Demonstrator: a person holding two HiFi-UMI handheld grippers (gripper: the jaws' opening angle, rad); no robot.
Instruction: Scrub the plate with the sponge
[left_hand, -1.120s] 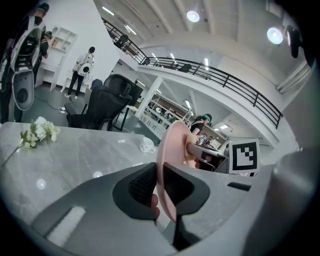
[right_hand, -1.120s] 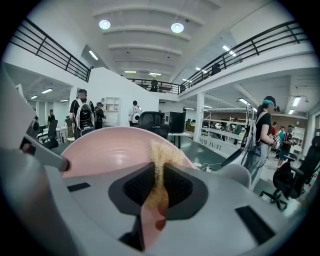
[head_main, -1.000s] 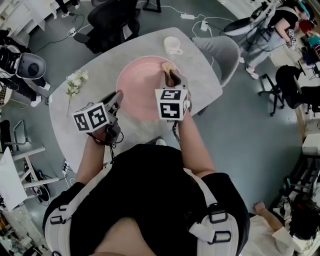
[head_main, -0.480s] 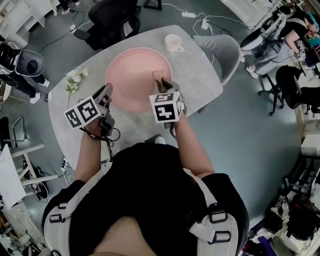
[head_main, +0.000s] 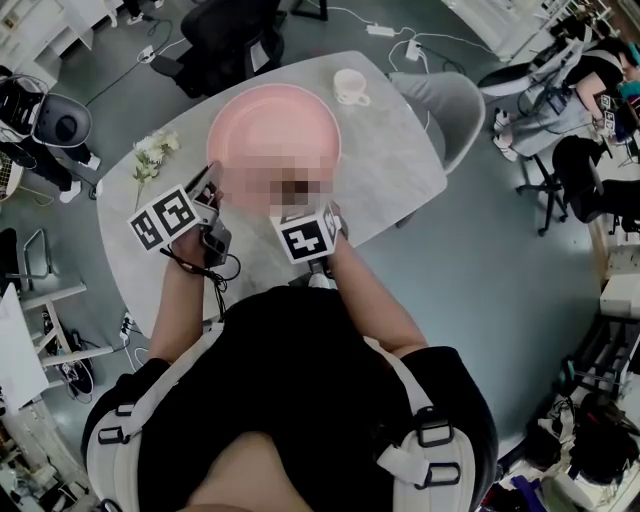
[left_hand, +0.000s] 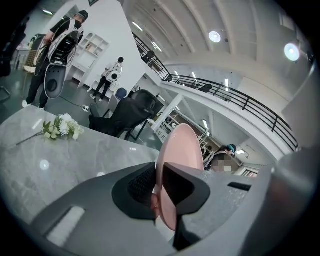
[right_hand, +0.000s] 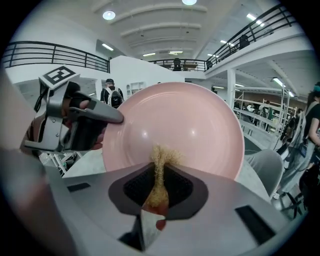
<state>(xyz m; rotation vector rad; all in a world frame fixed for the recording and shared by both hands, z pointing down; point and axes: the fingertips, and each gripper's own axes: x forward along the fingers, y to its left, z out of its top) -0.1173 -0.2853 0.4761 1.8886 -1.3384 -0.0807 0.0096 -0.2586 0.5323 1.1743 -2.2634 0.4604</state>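
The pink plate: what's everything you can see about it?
The pink plate is round, smooth and glossy, with a shallow raised rim. It stands tilted up above the grey table, its rim clamped by the left gripper. The yellowish sponge in the right gripper meets its face near the lower edge.

Pink plate (right_hand: 175, 125), clamped in your left tool (left_hand: 159, 182): smooth, glossy, lamp glints on its face. Tan sponge (right_hand: 161, 155), pinched in your right tool (right_hand: 160, 182): coarse, fibrous, matt. Shells of both your tools: grey, matt, plastic by the look. Their pads (left_hand: 138, 185): black, finely ribbed, rubber-like. Grey tabletop (left_hand: 60, 155) to the left of your left tool: marbled like stone, smooth, faint sheen.
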